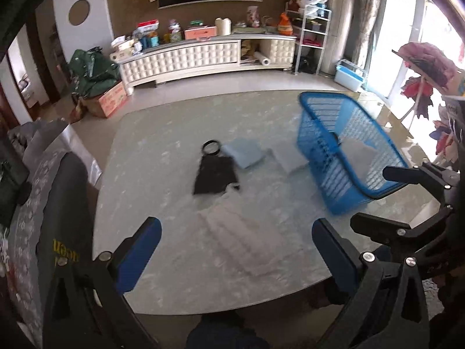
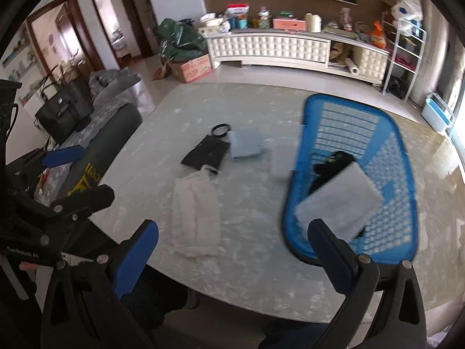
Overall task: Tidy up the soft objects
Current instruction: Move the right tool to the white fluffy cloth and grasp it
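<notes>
Both grippers, left gripper (image 1: 237,251) and right gripper (image 2: 232,254), are seen wide open, empty. Slatted blue plastic basket (image 2: 389,157) at frame right holds a folded grey cloth (image 2: 338,200); fuzzy white cloth (image 2: 196,221) lies flat at centre on the marbled table (image 2: 261,276).

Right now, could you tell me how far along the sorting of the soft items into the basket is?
Partly done. The blue basket already holds a grey folded cloth and a black item. Nothing is in hand: the left gripper and the right gripper are both open and empty. Left on the table: a white garment, a black garment and a light blue folded cloth.
</notes>
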The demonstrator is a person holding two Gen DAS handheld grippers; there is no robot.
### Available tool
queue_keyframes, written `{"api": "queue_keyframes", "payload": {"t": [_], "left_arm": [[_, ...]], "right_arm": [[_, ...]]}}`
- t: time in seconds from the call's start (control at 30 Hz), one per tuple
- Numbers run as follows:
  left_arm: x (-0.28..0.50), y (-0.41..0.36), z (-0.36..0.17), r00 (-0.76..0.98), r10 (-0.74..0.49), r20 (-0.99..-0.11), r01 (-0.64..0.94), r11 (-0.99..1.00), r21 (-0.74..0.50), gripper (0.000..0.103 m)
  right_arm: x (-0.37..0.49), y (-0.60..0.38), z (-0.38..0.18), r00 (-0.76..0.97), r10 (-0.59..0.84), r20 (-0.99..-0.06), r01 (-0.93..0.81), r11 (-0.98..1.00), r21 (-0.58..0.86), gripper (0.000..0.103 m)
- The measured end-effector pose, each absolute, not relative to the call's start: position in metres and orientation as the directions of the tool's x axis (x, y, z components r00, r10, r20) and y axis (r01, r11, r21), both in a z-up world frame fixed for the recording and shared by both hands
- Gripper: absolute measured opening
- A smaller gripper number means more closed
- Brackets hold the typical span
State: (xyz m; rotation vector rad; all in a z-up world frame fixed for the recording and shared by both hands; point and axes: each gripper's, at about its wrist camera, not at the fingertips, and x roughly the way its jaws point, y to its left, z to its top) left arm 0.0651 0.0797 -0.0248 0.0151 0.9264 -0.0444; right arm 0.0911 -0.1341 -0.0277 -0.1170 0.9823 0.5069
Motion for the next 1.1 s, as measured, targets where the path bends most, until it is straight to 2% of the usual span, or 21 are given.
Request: {"api": "queue_keyframes", "payload": {"t": [0.23, 1.1], "left_arm": [[0.058, 0.115, -0.046, 0.579, 0.036, -0.815, -0.019, 0.999, 0.031, 0.103], [0.083, 0.186, -0.164, 0.405, 0.033, -0.914, -0.101, 0.995, -0.008, 0.103]], "right_arm": [[0.095, -0.099, -0.048, 0.395, 0.358, -0.846, -0.503, 0.855, 0.127, 0.103], [0.132, -0.013, -0.143, 0.239, 0.212, -0.948, -0.57, 0.82, 0.039, 0.103]]}}
